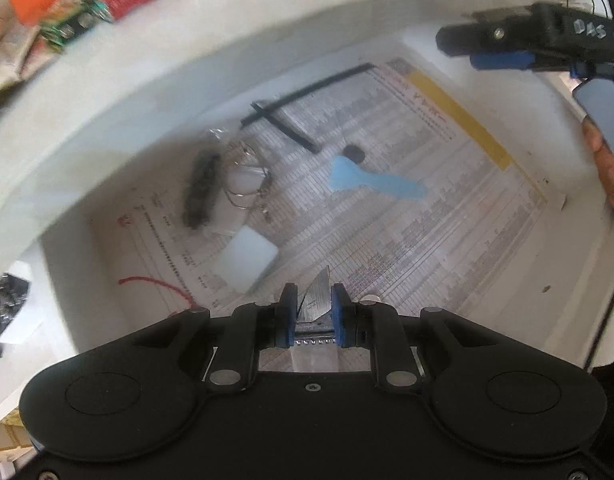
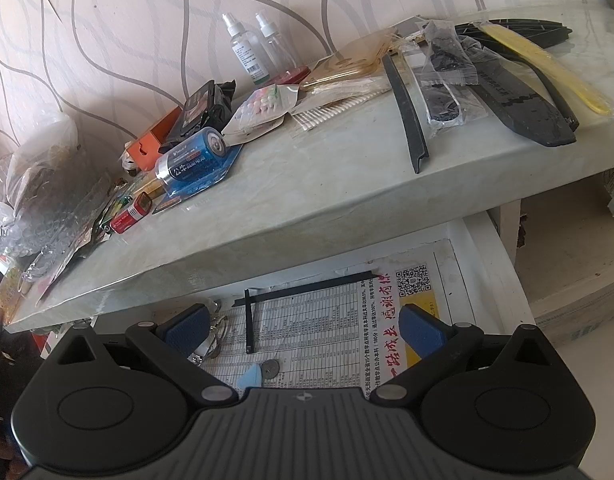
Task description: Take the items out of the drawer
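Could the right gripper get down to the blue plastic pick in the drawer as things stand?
Probably yes. The right gripper is open and empty above the open drawer, and the blue pick lies flat on the paper liner with nothing over it. The left gripper, shut on a thin metal piece, sits off to the side.

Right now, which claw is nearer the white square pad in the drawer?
Left. The left claw, gripping a small metal blade, sits just beside the white square pad; the right claw hangs open across the drawer.
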The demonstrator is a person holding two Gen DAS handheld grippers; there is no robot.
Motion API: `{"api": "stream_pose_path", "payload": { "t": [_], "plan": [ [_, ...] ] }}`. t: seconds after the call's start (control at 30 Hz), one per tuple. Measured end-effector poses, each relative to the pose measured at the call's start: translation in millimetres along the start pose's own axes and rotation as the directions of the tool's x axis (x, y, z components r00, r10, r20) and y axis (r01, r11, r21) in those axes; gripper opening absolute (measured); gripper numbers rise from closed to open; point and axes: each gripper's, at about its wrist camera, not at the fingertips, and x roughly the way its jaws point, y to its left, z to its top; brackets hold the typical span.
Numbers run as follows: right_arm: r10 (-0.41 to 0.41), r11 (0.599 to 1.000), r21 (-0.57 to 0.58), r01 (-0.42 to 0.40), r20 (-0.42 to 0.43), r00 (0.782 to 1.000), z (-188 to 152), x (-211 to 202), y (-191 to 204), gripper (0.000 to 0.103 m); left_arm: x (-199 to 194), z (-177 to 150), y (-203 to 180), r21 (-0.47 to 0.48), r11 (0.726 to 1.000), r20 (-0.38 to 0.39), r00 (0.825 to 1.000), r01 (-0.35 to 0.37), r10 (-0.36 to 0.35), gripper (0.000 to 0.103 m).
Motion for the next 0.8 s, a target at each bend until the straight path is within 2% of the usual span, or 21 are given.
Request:
{"api": "stream_pose_path", "payload": {
  "t": [0.1, 0.23, 0.4, 0.5, 0.63, 0.8],
  "plan": [
    [0.000, 1.000, 0.001, 0.000, 0.001, 1.000, 0.0, 0.1, 0.1, 0.103, -24.1, 0.3, -1.1, -0.018, 1.000, 0.026, 0.999, -0.023, 0.024, 0.017],
    [0.001, 1.000, 0.000, -0.001, 0.000, 1.000, -0.7, 0.0, -0.9, 0.103, -68.8, 7.3, 5.4, -0.077, 0.994, 0.087, 0.992, -0.084, 0.091, 0.017],
    [0.002, 1.000, -0.003, -0.002, -0.001, 1.000, -1.0, -0.3, -0.9, 0.103, -110.2, 26.2, 37.6, -0.167, 0.965, 0.151, 0.962, -0.201, 0.226, 0.017],
    [0.004, 1.000, -0.005, -0.004, -0.002, 1.000, -1.2, -0.4, -0.6, 0.103, -107.9, 43.7, 64.1, -0.216, 0.947, 0.163, 0.948, -0.236, 0.274, 0.017],
    [0.006, 1.000, -0.004, -0.006, -0.002, 1.000, -1.9, -1.4, -0.9, 0.103, -89.9, 55.7, 92.0, -0.229, 0.925, 0.129, 0.933, -0.303, 0.337, 0.017],
    [0.005, 1.000, -0.006, -0.005, -0.003, 1.000, -2.1, -1.5, -0.7, 0.103, -93.5, 49.9, 118.5, -0.295, 0.903, 0.123, 0.924, -0.313, 0.361, 0.017]
  ]
}}
